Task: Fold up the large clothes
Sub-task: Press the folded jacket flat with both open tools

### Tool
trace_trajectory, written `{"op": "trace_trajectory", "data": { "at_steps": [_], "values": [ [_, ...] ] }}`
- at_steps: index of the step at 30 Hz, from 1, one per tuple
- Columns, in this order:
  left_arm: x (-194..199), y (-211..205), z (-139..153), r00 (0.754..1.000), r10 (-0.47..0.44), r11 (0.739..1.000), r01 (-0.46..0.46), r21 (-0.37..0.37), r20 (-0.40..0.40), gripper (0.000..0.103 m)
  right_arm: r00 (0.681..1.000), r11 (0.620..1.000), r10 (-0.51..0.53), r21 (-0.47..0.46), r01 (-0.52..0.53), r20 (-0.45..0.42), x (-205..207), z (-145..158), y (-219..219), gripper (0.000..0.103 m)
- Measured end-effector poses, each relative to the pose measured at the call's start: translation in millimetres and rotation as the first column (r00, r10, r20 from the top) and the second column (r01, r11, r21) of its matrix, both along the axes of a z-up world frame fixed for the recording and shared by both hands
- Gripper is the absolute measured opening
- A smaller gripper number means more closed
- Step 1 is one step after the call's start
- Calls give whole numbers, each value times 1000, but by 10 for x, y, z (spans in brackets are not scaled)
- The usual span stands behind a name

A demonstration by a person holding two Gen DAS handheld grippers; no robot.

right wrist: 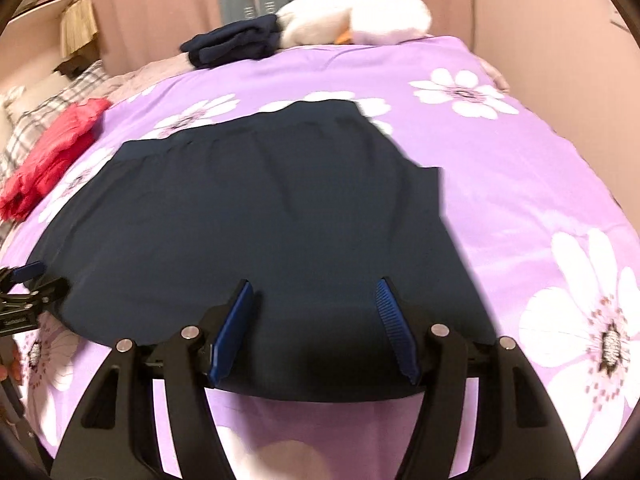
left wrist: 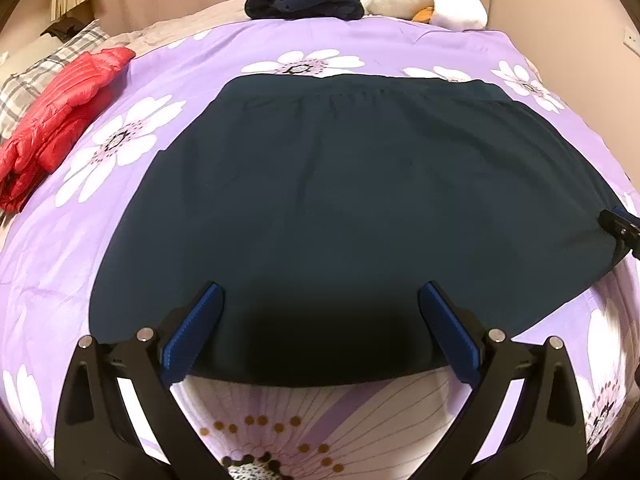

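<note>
One flat, smooth dark garment (left wrist: 340, 200)

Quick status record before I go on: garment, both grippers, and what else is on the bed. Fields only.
garment: dark navy garment spread flat on the purple floral bedcover, gathered band at far edge
left gripper: left gripper open, over the garment's near edge, nothing gripped
right gripper: right gripper open, over the near edge, nothing gripped
folded pile: dark folded clothes at far edge of bed
other items: red puffer jacket at left; white plush toy at far edge
fold state: not started
</note>
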State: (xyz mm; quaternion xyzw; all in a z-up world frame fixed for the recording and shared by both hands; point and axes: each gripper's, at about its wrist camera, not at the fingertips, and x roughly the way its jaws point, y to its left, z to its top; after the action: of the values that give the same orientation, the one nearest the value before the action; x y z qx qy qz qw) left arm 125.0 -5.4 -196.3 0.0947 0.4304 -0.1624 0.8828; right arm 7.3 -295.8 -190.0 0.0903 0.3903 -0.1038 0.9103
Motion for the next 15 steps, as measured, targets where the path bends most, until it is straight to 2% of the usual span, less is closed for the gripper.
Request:
{"op": "trace_trajectory", "data": {
  "at_steps": [5, 9, 11, 13, 15],
  "values": [
    [-14, 125, 29, 999, 43, 999, -43, 16, 3, 100, 995, 995, -103, 10, 103, 5, -146, 42, -270, 64],
    [9, 285, 50, 996, 87, 996, -88, -27, -28, 100, 982, 982, -188, -10, 189, 16, -277, 127, -373, 64],
    [3, 311, 69, 995, 99, 993, -100, -54, -31, 100, 986, 986, -161, -43, 163, 43, -301, 195, -270, 64],
    [3, 300, 76, 994, 107, 991, -109, -76, -27, 100, 993, 994, -92, -55, 95, 68, -275, 242, -87, 64],
    [6, 251, 55, 993, 113, 991, -114, -64, -20, 101, 996, 998, -16, -51, 21, 93, -224, 264, 121, 65]
  ]
}}
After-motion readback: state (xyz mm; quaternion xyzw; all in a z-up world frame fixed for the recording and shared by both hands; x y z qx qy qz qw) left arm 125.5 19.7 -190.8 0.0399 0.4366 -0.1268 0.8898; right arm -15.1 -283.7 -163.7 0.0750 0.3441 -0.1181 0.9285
